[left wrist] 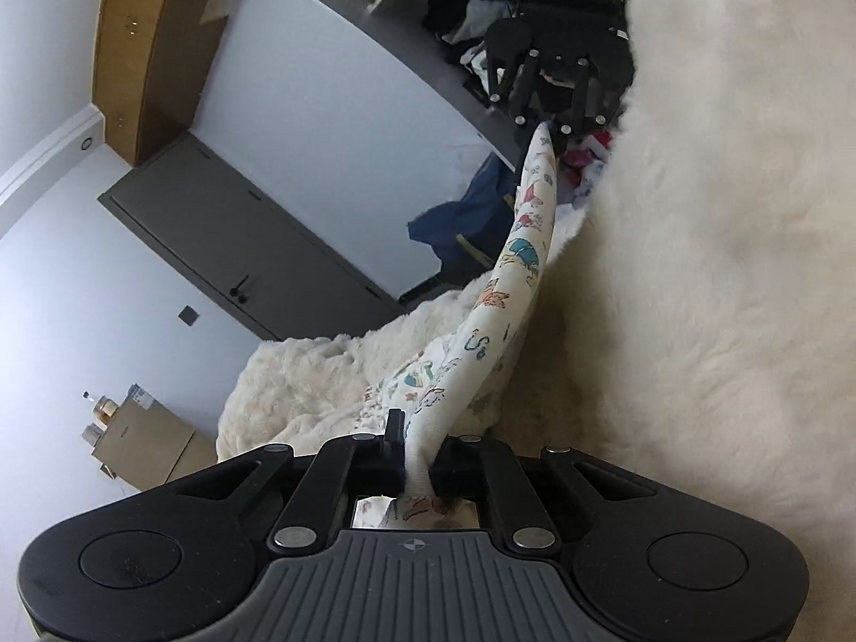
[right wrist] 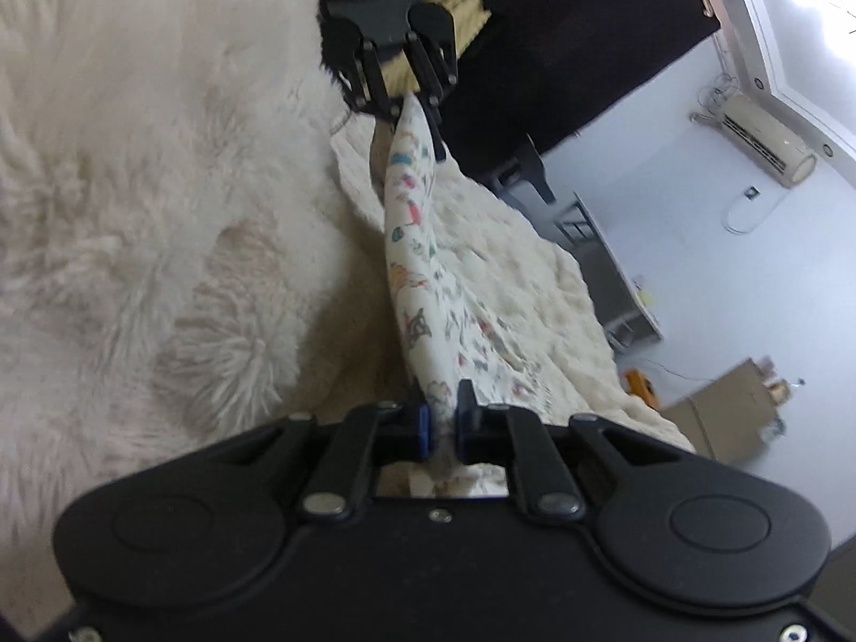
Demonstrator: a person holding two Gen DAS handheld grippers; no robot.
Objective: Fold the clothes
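Note:
A white garment with small coloured prints (left wrist: 513, 267) is stretched taut between both grippers above a cream fluffy blanket (left wrist: 722, 241). My left gripper (left wrist: 417, 460) is shut on one end of the garment at the bottom of the left wrist view. The right gripper (left wrist: 545, 125) shows far off in that view, shut on the other end. In the right wrist view my right gripper (right wrist: 441, 422) pinches the garment (right wrist: 412, 246), and the left gripper (right wrist: 409, 101) holds the far end. The rest of the cloth hangs down onto the blanket (right wrist: 134, 187).
A pile of dark and coloured clothes (left wrist: 471, 16) lies beyond the right gripper. A blue cloth (left wrist: 465, 214) hangs by the bed edge. A grey door (left wrist: 224, 235) and cardboard box (left wrist: 144, 438) stand by the wall. A grey desk (right wrist: 604, 262) and air conditioner (right wrist: 765, 139) show in the right view.

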